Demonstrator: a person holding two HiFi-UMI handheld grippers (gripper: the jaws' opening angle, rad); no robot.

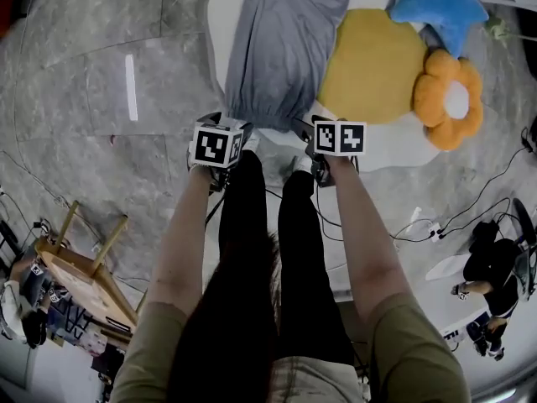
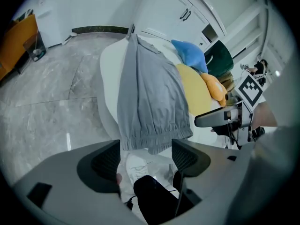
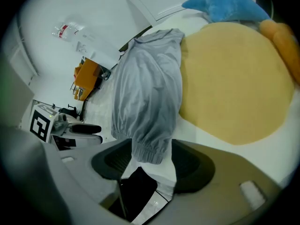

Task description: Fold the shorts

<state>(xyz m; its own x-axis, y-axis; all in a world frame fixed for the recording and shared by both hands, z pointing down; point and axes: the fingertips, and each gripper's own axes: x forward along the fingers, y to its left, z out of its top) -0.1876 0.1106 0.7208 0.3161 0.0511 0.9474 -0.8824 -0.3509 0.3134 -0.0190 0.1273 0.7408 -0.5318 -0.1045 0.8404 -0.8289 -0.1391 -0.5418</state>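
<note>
Standing at the near rim of a white surface (image 1: 394, 145), the person is reaching both forearms down and forward, roughly parallel, with a gripper in each hand. The left forearm (image 1: 180, 233) is ending at a marker cube (image 1: 216, 143), the right forearm (image 1: 361, 225) at another marker cube (image 1: 340, 137); both cubes are sitting level with each other.

The left gripper (image 2: 145, 154) is pointing steeply down, jaws spread and released, nothing pinched. The elastic edge (image 2: 154, 137) of the grey shorts (image 1: 281, 49) is lying just beyond its tips.

The right gripper (image 3: 149, 159) is tilting down, jaws also spread. One corner of the elastic edge is lying between them, but the pads are not pressing on it.

The shorts are lying lengthwise on the white surface, elastic edge at the near rim, towards the person. A yellow cushion (image 1: 373, 65) is sitting just beside them on the right, with a blue star plush (image 1: 436, 2) and an orange flower plush (image 1: 449, 99) further right.
</note>
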